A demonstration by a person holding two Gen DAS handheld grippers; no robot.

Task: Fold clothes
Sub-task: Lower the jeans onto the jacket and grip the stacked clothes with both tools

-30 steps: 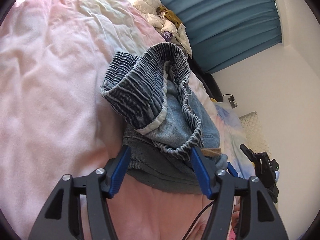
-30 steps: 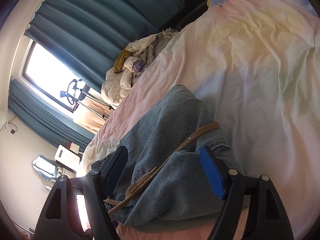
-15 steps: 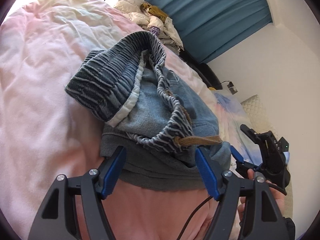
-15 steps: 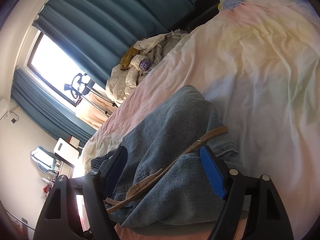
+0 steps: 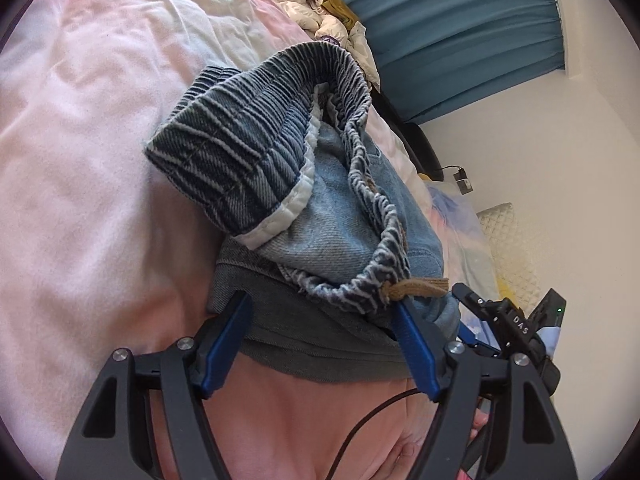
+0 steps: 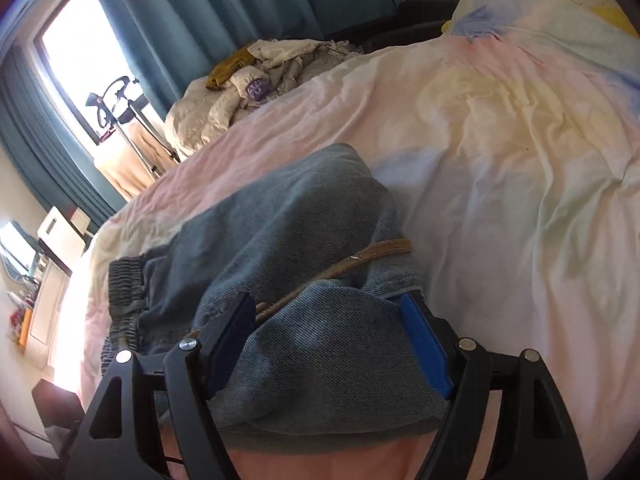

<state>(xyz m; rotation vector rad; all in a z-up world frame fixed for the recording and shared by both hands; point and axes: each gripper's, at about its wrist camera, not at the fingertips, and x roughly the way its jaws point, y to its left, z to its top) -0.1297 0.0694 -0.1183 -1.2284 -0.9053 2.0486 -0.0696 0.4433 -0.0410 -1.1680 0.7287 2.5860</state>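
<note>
A pair of blue jeans (image 5: 344, 232) lies folded into a bundle on the pink bed cover (image 5: 80, 168). Its elastic waistband (image 5: 256, 136) stands up in a loop on top, and a tan drawstring (image 5: 420, 287) pokes out at the right. My left gripper (image 5: 320, 312) hovers open at the near edge of the bundle, with the grey hem between its blue pads and neither pad pressing on it. My right gripper (image 6: 328, 312) is open too and straddles the other end of the jeans (image 6: 288, 216). The right gripper (image 5: 468, 312) also shows in the left wrist view, just right of the bundle.
A heap of white and mustard clothes (image 6: 260, 76) lies at the far edge of the bed, before teal curtains (image 6: 200, 8). Pillows (image 5: 504, 248) sit at the head end by a white wall. A window (image 6: 72, 52) and a stand are at the left. A black cable (image 5: 360, 432) trails below my left gripper.
The left gripper's jaws stand slightly wider and the view has shifted over the bundle. The right view has rolled, so the bed now looks more level. The jeans themselves have stayed put.
</note>
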